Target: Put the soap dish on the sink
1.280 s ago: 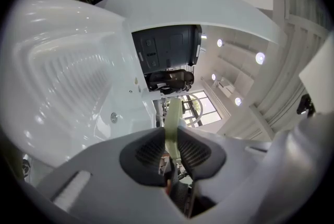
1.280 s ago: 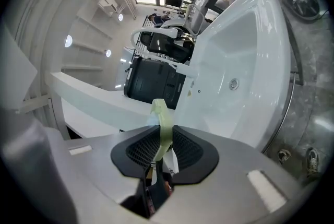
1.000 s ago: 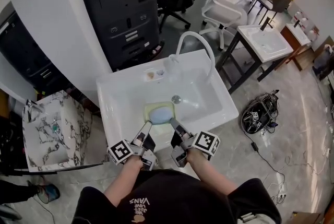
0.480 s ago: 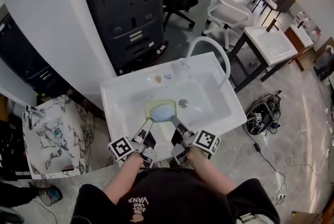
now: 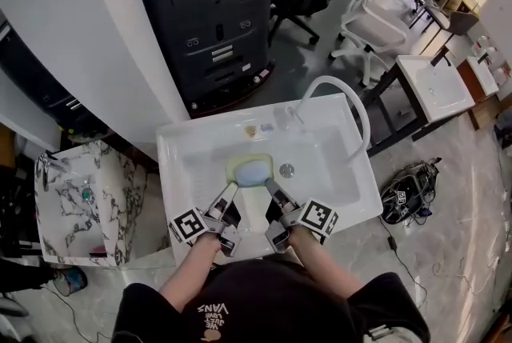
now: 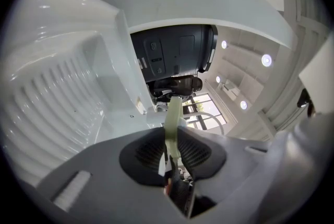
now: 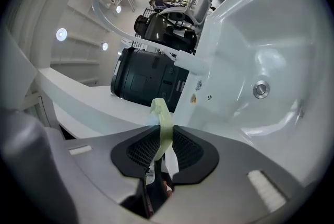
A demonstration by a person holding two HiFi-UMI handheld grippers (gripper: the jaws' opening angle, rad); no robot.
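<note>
Two tongs are clamping the pale green soap dish [image 5: 238, 163] from the near side. The left tongs [image 5: 230, 189] are pinching its left rim, and the right tongs [image 5: 270, 185] are pinching its right rim. The soap dish, carrying a blue soap [image 5: 251, 172], is over the basin of the white sink [image 5: 172, 143], just beside the drain [image 5: 286, 169].

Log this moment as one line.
left gripper: shut on soap dish | right gripper: shut on soap dish | soap dish: over sink
</note>
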